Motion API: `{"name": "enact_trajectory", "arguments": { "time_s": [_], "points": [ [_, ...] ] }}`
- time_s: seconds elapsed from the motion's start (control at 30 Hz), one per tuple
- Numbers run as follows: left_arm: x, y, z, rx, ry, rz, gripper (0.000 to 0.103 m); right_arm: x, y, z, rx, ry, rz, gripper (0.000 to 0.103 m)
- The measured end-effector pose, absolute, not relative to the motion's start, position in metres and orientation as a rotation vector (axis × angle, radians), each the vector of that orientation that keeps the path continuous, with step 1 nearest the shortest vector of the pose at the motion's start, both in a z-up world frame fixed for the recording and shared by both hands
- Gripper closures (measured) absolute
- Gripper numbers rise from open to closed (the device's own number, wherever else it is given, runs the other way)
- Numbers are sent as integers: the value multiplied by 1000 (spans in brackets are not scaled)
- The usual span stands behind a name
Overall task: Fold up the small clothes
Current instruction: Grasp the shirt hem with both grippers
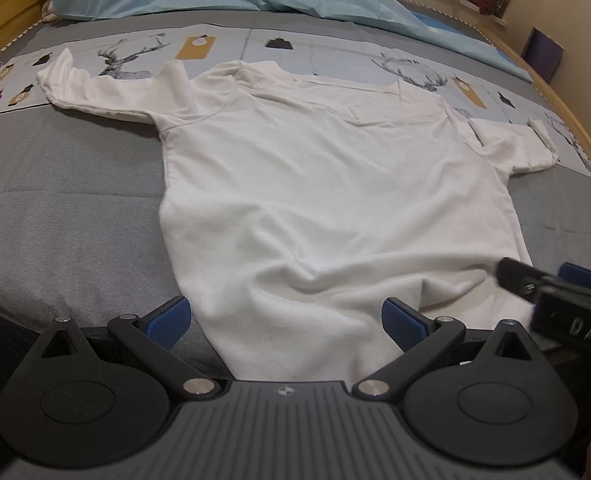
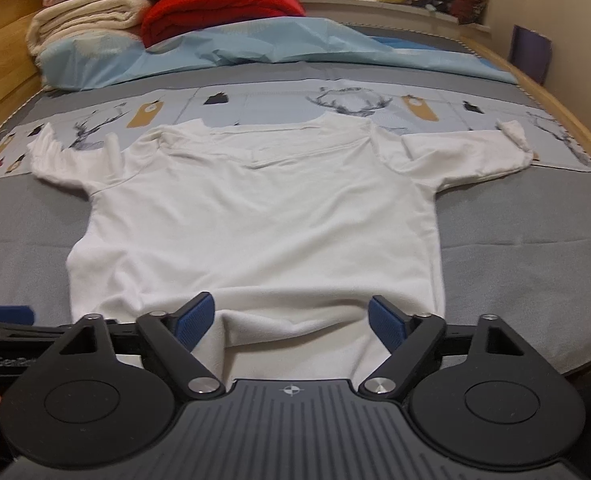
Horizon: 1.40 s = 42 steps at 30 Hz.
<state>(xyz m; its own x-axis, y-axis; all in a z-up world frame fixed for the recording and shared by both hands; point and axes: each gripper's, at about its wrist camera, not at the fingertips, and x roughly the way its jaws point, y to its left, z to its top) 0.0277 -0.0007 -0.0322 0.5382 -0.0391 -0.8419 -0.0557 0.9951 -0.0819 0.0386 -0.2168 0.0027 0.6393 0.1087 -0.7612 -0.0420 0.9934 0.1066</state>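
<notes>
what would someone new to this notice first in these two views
A white t-shirt lies spread flat on the grey bedspread, sleeves out, collar at the far end. Both the left hand-held gripper and right hand-held gripper stand open at its near hem. A red blanket sits folded at the bed's head.

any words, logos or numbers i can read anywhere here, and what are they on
"DAS": white letters on the right gripper's black body, cut off by the picture's edge.
"Gen": pale letters on the left gripper's black body, the rest hidden.
White shirt: no print visible.
Bedcover tags: no readable text.
</notes>
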Motion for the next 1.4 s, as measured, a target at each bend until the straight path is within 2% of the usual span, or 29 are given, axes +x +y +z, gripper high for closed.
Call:
{"name": "enact_trajectory", "arguments": {
  "time_s": [0.03,0.1,0.17,0.23,0.3,0.4,0.7,0.97,1.07,1.1,1.13,1.17,1.2,1.27,1.4],
  "points": [
    [28,2,-33,-111,1002,17,1,40,-222,2,99,875,69,27],
    [28,6,-33,-129,1003,29,1,41,-231,0,137,883,43,47],
    [31,10,-30,-143,1002,36,5,43,-239,0,179,887,22,56],
    [33,18,-26,-160,988,47,14,43,-252,0,228,878,-13,60],
    [39,32,-24,-190,988,66,37,46,-265,-1,276,890,-50,60],
    [43,58,-27,-260,1023,94,51,46,-287,-14,338,956,-92,60],
    [48,112,-65,-458,1196,98,51,49,-315,-62,354,1160,-154,59],
    [70,109,-80,-510,1208,73,51,63,-305,-87,338,1224,-129,59],
    [73,100,-85,-467,1220,61,51,66,-298,-90,295,1215,-121,77],
    [74,98,-86,-454,1222,56,51,67,-296,-89,276,1201,-119,90],
    [74,97,-87,-443,1222,54,53,68,-296,-87,270,1191,-110,97],
    [75,96,-88,-430,1223,51,61,67,-296,-85,280,1184,-104,97],
    [75,94,-89,-419,1229,46,79,67,-298,-84,294,1178,-105,97],
    [75,93,-90,-407,1242,20,101,67,-305,-80,320,1155,-119,98],
    [62,98,-63,-348,1148,9,102,60,-322,-55,380,1056,-157,98]
  ]
}}
